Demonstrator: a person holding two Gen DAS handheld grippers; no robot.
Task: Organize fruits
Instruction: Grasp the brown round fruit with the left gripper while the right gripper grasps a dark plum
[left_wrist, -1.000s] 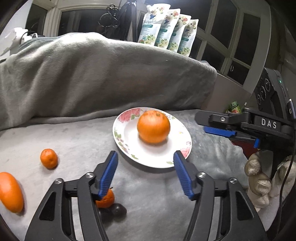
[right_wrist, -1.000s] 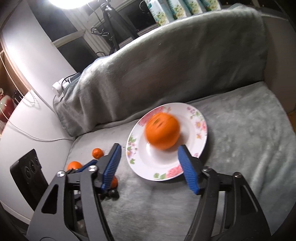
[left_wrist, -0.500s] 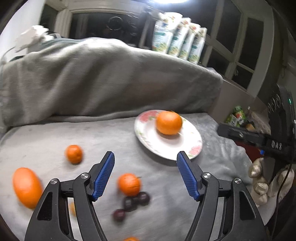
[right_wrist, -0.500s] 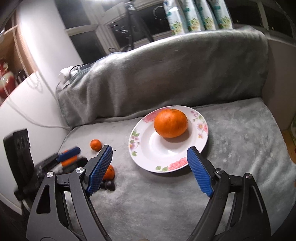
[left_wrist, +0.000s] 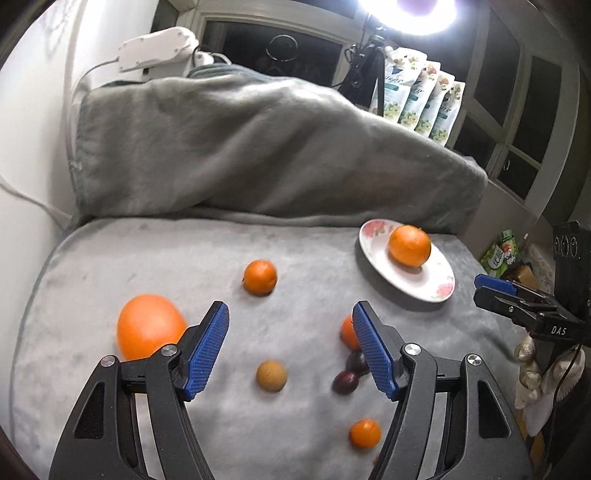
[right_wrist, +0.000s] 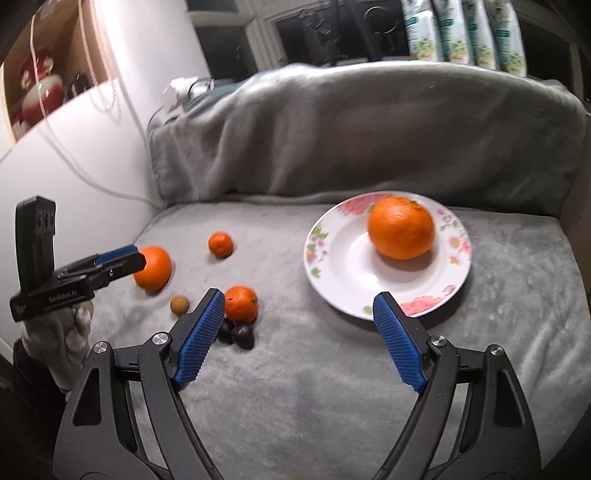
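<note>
A dimpled round orange (right_wrist: 401, 227) sits on the glossy floral-rimmed plate (right_wrist: 388, 295), which rests on a plush grey blanket (right_wrist: 332, 369). Beside the plate, the right claw (right_wrist: 297, 338) gapes empty, lettered "DAS". Well left of the plate, the released left claw (left_wrist: 290, 349) hovers over a small brown fruit (left_wrist: 271, 375).

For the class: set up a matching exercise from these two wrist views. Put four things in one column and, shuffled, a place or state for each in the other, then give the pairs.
Things
1. large orange
2. dark plums
3. small brown fruit
4. left gripper

Places or states
A. open, holding nothing
B. on the floral plate
C. alone on the grey blanket, between the left gripper's fingers in the left wrist view
D. huddled against a tangerine

Pairs: 1-B, 2-D, 3-C, 4-A
</note>
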